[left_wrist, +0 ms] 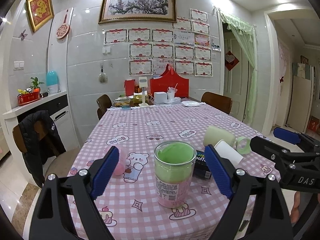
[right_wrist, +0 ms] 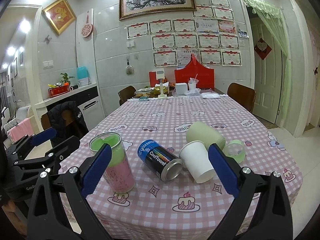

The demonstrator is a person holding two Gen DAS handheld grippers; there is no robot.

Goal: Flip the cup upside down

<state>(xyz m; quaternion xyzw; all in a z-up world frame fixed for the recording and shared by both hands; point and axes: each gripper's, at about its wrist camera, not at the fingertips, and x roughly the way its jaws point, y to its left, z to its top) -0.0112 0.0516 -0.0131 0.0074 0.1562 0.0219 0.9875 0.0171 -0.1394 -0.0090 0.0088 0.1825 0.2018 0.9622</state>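
Taking the clear cup (left_wrist: 174, 175) as landmark: in the left wrist view the black can (left_wrist: 202, 167) just right of it shows only a sliver — the cup and a blue pad of the left gripper (left_wrist: 162, 169) cover the rest, cutting its lettering short. The white paper cup (left_wrist: 228, 152) beyond is partly behind the same pad. Left of the cup, a pink object (left_wrist: 120, 164) is half hidden by the other pad — what it is cannot be told. In the right wrist view a pad of the right gripper (right_wrist: 159, 169) covers the clear cup's near side. The cup's label print is too small to read.
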